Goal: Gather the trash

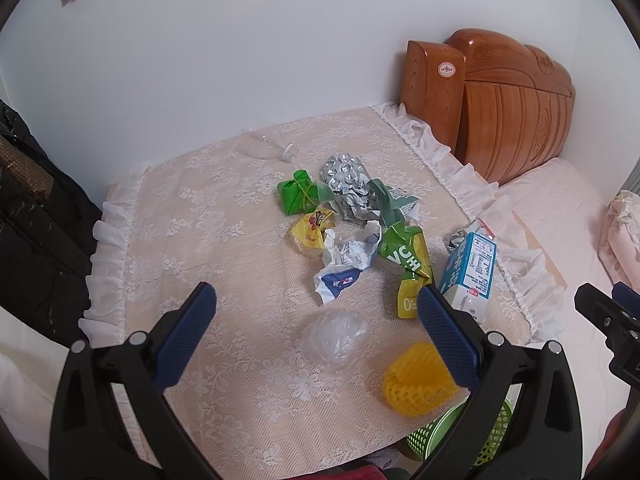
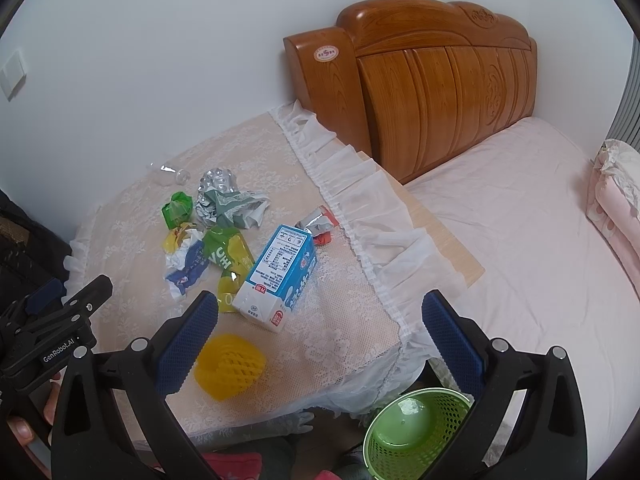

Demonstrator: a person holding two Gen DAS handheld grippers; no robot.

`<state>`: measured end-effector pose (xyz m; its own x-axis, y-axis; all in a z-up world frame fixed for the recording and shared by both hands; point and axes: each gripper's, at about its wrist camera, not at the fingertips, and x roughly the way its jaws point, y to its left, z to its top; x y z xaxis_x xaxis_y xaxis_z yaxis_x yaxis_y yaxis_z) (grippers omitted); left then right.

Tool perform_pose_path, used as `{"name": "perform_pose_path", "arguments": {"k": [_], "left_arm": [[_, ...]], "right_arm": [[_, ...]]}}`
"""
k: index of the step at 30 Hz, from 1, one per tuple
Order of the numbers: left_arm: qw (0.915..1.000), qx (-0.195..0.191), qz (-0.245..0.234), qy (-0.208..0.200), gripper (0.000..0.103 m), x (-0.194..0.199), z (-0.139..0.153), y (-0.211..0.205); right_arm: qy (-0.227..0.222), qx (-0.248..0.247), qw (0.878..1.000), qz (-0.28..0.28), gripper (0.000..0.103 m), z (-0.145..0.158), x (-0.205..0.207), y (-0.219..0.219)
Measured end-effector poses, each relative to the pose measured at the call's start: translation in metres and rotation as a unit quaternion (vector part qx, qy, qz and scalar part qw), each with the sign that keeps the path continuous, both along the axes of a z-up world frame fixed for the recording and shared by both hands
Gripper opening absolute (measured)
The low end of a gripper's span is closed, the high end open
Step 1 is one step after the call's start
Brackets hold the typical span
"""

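Beside the wooden headboard (image 2: 420, 92), a lace-covered table (image 1: 224, 216) held the litter at frame centre, and with both the left gripper (image 1: 316, 328) and right gripper (image 2: 320, 332) spread wide and empty, collection seemingly had not begun, the next move probably being to close on the yellow foam net (image 2: 230, 366) and carry it to the green basket (image 2: 416, 432) at lower right.

A small table (image 2: 448, 236) with a lace cloth (image 2: 340, 320) fills the middle of the frame. On it lie a blue milk box (image 2: 280, 276), a yellow foam net (image 2: 230, 366), a clear bag (image 1: 336, 338), crumpled wrappers (image 1: 352, 216) and 1 clear bottle (image 2: 170, 172) at the upper left.
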<state>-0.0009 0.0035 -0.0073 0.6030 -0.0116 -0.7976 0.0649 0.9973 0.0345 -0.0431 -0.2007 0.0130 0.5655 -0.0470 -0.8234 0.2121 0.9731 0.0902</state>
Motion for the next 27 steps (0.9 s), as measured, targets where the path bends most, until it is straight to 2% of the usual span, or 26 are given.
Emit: {"name": "perform_pose_path", "arguments": {"k": [27], "left_arm": [[0.9999,-0.005,0.003,0.011,0.097,0.001,-0.008,0.011]], "right_arm": [[0.008,0.005,1.0,-0.006,0.101,-0.007,0.003,-0.004]]}}
